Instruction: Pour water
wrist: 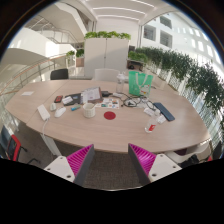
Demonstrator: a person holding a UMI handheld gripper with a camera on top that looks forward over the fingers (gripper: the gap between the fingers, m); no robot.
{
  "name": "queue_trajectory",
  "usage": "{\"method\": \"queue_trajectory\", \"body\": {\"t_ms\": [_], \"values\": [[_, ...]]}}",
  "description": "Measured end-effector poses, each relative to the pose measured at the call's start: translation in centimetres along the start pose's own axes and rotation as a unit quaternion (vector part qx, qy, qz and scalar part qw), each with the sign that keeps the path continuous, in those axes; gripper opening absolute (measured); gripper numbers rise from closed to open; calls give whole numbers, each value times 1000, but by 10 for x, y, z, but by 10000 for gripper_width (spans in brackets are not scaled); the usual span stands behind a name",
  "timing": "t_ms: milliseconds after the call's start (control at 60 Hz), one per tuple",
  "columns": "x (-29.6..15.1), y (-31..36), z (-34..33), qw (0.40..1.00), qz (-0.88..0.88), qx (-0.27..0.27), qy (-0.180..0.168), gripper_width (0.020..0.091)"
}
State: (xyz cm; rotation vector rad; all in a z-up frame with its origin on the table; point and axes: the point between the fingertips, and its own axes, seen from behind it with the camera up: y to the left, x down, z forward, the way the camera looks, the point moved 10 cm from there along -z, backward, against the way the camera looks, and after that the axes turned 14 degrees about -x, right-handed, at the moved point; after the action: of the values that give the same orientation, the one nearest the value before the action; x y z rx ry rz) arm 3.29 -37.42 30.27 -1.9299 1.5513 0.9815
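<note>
A large oval wooden table (70, 130) stands ahead of me, well beyond my fingers. On its far side is a translucent green jug (140, 82). Nearer the middle sit a small white cup (89, 110) and a red round coaster (110, 116). A white bottle (43, 112) lies toward the left end. My gripper (110, 152) is open, short of the table's near edge, its magenta pads (78, 158) spread wide. Nothing is between them; only grey floor shows there.
Clutter on the table includes a flat box (91, 96), cables, a blue object (164, 113) and a small red item (150, 127). A dark chair (60, 74) stands behind the table. A white cabinet (105, 55) topped with plants is further back, and a hedge (188, 68) runs along the right.
</note>
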Motion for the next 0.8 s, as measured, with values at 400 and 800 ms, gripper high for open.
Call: {"method": "queue_trajectory", "body": {"t_ms": [400, 800], "values": [[15, -40, 35, 999, 24, 29, 3, 788], [6, -252, 198, 986, 32, 102, -128, 788]]}}
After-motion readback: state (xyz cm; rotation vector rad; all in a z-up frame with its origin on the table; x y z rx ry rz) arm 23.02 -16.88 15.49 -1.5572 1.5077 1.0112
